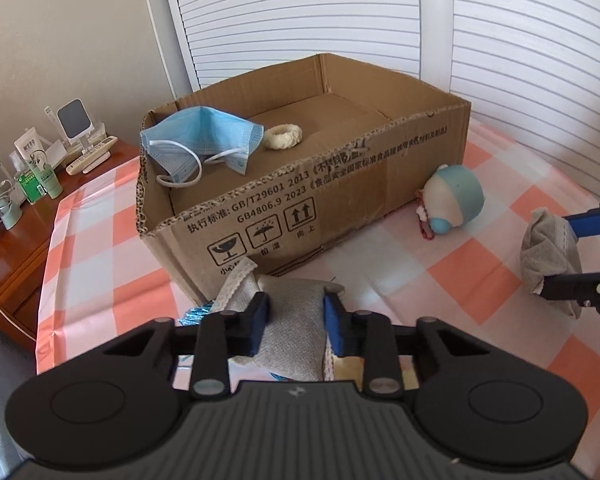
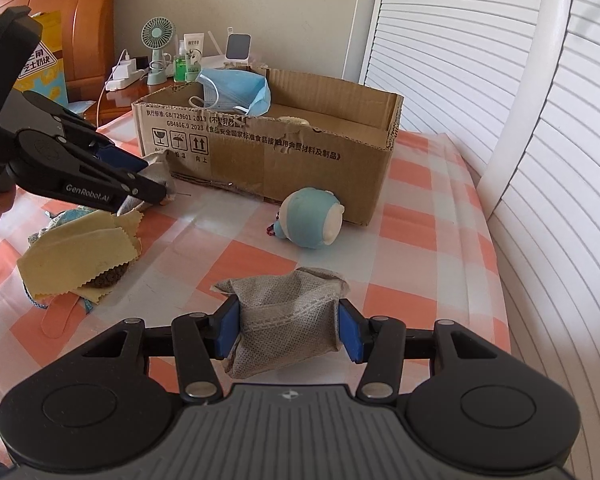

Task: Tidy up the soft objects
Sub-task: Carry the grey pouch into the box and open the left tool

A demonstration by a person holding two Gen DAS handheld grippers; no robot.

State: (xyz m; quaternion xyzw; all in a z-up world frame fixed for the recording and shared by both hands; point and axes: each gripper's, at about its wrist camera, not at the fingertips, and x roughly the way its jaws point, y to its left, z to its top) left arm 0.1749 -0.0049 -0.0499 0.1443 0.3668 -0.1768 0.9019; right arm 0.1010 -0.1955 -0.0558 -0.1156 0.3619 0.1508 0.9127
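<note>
Each claw squeezes a grey pouch: left claw (image 1: pixel 296 316), right claw (image 2: pixel 288 330); the cardboard box (image 1: pixel 340 184) sits just ahead; left is nearer.

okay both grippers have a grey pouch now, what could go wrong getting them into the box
1. The left gripper pinches its grey pouch right against the cardboard box; lifting could catch the torn rim.
2. The face mask hangs over the near corner and might get knocked off.
3. The right gripper holds its grey pouch by the sides; the soft filling may sag and slip.
</note>
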